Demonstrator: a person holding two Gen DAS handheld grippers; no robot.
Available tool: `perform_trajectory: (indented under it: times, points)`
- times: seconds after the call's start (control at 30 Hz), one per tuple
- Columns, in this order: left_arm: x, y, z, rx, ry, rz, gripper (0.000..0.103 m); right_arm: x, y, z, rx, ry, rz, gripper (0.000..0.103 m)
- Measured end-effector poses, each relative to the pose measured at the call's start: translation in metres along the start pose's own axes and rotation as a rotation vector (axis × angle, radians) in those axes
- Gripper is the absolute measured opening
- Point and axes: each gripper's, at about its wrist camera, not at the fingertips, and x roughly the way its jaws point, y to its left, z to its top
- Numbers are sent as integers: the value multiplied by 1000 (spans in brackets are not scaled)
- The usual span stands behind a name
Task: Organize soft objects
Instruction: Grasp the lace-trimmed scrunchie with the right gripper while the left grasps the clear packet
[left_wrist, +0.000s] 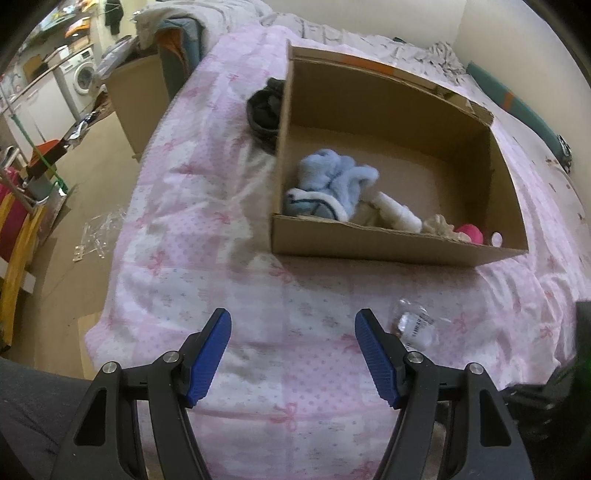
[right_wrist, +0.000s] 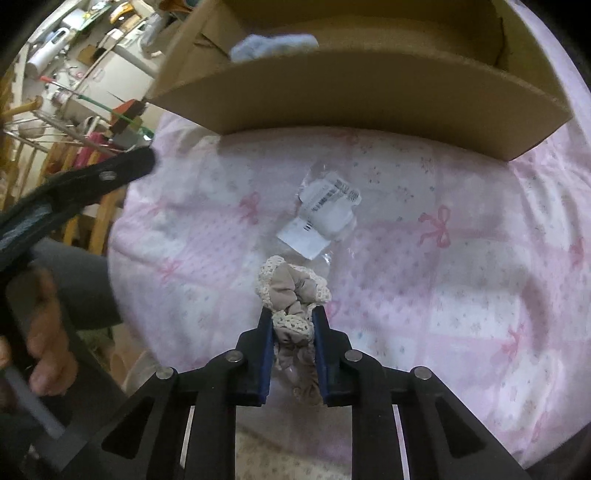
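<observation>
A cardboard box (left_wrist: 388, 254) on a pink bedspread (left_wrist: 221, 221) already held a blue fleece (left_wrist: 332, 177), a white roll (left_wrist: 397, 210), a cream piece (left_wrist: 437, 224) and something pink (left_wrist: 470, 233), so the sorting looked well under way. The right gripper (right_wrist: 293, 325) was clamped on a beige scrunchie (right_wrist: 291, 291) with crochet trim, which lay on the bedspread just in front of the box; its bunched length ran along the fingers, pointing away toward the box wall. It had yet to be lifted and dropped inside. A clear packet (right_wrist: 325, 210) with a label lay just beyond it, apparently also left to deal with, and a dark item (left_wrist: 264, 110) sat outside the box's far left wall. The left gripper (left_wrist: 293, 356) hung released and empty over the bed.
</observation>
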Motion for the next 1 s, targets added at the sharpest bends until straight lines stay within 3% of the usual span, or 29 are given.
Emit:
perform_trajectory:
  times: [0.13, 0.3, 0.43, 0.57, 0.83, 1.0]
  points:
    - [8, -21, -5, 48, 51, -60, 67, -33, -13, -1, 44, -92, -1, 21]
    - [20, -59, -7, 159, 92, -130, 67, -62, -50, 0, 217, -221, -34, 21]
    - [44, -84, -9, 215, 155, -151, 67, -66, -56, 0, 244, -260, -76, 21]
    - [68, -99, -12, 264, 189, -126, 67, -73, -62, -1, 277, -292, -94, 21]
    - [80, -100, -15, 282, 213, -143, 67, -67, -71, -2, 323, -282, -92, 21]
    - [84, -96, -18, 295, 248, -158, 17, -64, -68, 0, 302, -272, -101, 21]
